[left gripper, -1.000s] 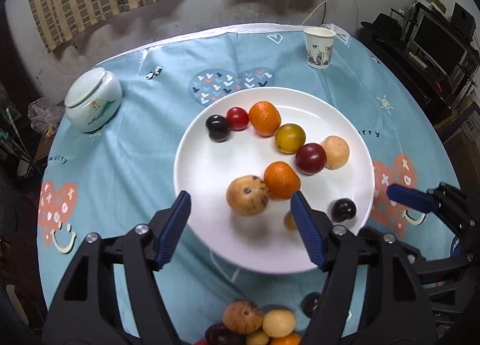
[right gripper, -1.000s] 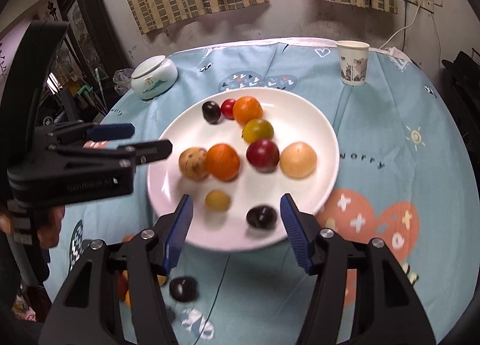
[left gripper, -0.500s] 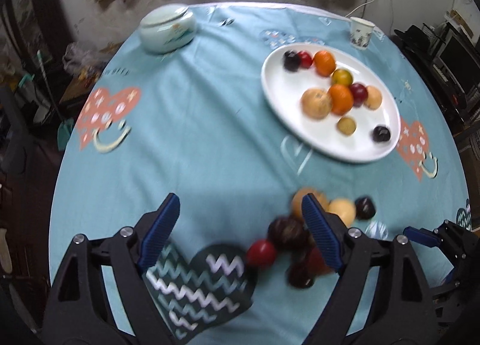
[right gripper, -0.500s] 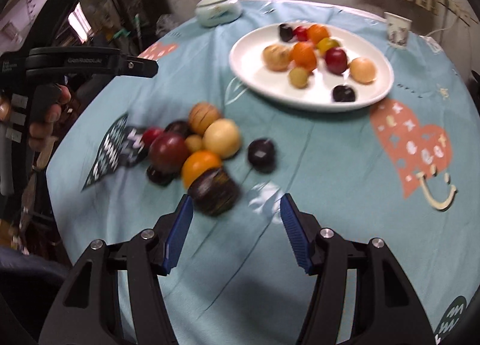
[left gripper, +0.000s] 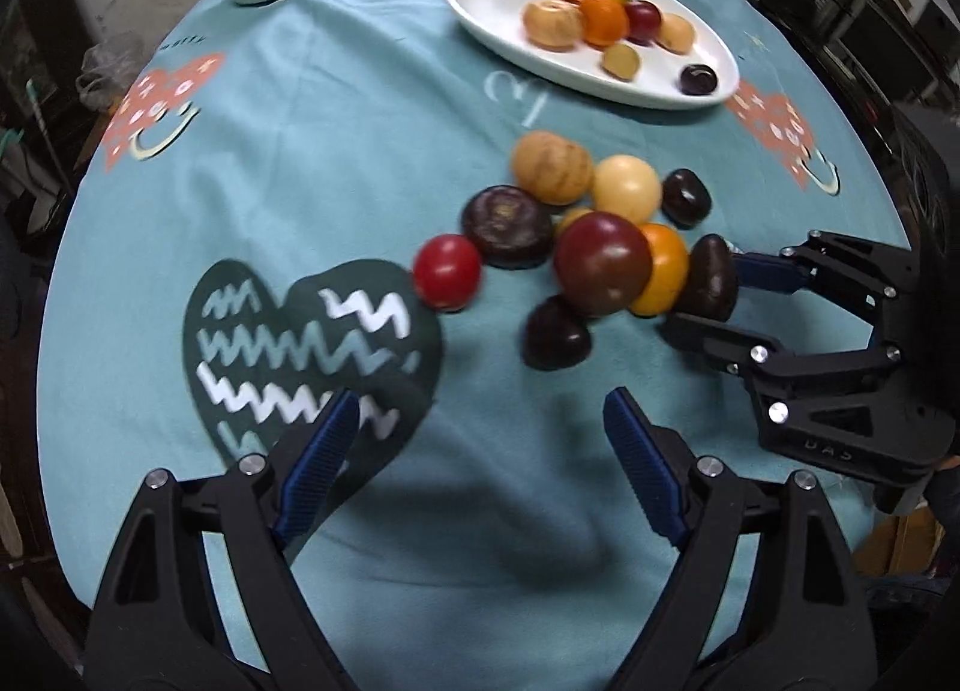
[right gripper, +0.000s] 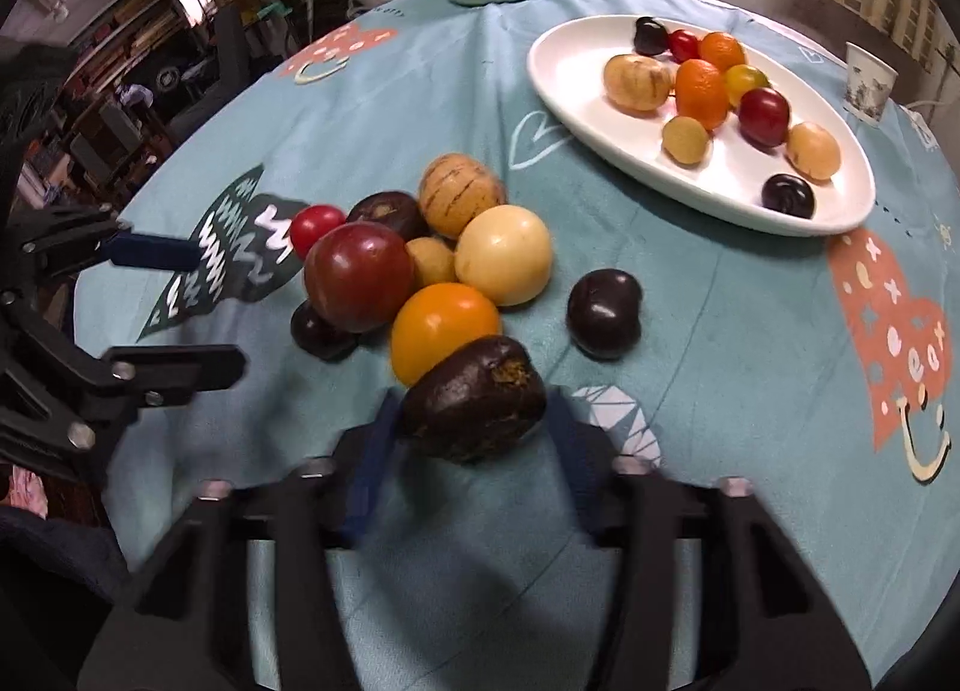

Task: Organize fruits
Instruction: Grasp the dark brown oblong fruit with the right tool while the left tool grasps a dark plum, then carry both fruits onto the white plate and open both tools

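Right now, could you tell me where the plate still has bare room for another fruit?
The plate is bare along its left side, beside the tan fruit, and at its near rim around the dark plum. The middle and far end are crowded.

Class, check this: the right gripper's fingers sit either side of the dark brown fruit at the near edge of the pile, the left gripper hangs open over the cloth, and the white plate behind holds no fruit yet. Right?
One slip. The white plate is not bare: both wrist views show several fruits on it. The rest stands: the right gripper brackets the dark brown fruit, and the left gripper is open over the cloth.
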Motion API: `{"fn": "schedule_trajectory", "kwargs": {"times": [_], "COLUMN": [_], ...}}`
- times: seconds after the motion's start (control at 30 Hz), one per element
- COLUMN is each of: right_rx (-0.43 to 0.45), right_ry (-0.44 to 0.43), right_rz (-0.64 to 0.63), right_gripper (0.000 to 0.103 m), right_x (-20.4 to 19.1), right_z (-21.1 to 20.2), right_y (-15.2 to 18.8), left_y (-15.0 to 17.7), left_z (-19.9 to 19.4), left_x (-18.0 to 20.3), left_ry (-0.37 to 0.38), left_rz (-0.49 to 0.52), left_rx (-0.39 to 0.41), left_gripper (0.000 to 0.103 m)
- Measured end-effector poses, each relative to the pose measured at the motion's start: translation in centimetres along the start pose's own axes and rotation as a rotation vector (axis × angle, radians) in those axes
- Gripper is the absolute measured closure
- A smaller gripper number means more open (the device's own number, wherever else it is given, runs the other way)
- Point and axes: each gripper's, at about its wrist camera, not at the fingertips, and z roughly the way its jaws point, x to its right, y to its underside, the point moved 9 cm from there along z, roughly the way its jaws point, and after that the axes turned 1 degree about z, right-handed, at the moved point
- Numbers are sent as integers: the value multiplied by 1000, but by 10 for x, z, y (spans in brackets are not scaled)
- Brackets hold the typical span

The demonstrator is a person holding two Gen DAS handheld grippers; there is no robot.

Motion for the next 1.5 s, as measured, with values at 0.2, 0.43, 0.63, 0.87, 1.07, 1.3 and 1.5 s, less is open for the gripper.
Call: {"fn": "schedule_trajectory", "kwargs": {"times": [0.2,0.43,0.63,0.87,1.07,1.3,1.5], "right_rx": [18,26,44,131,252,313,291], "right_ry": [-31,-22,-29,-32,1,15,12], "right_rz": [18,73,88,113,131,178,200], "right_gripper": [57,57,57,57,57,57,57], "right_x": [1,13,12,14,25,40,45], "right_z": [-22,-32,-37,-62,-106,-131,-125], "right_y": [6,12,10,-9,-34,-40,-37], "left_y": [-13,-17,-23,-54,-98,-123,-127], "left_z": [19,29,-1,-48,-77,-85,-79], "left_x": [19,32,25,32,58,79,89], "left_ry": [29,66,72,71,55,58,62], "left_rz": [55,93,88,101,143,169,190], "left_rx": [-5,-19,39,151,235,265,254], "left_gripper": [48,73,73,73,73,73,72]}}
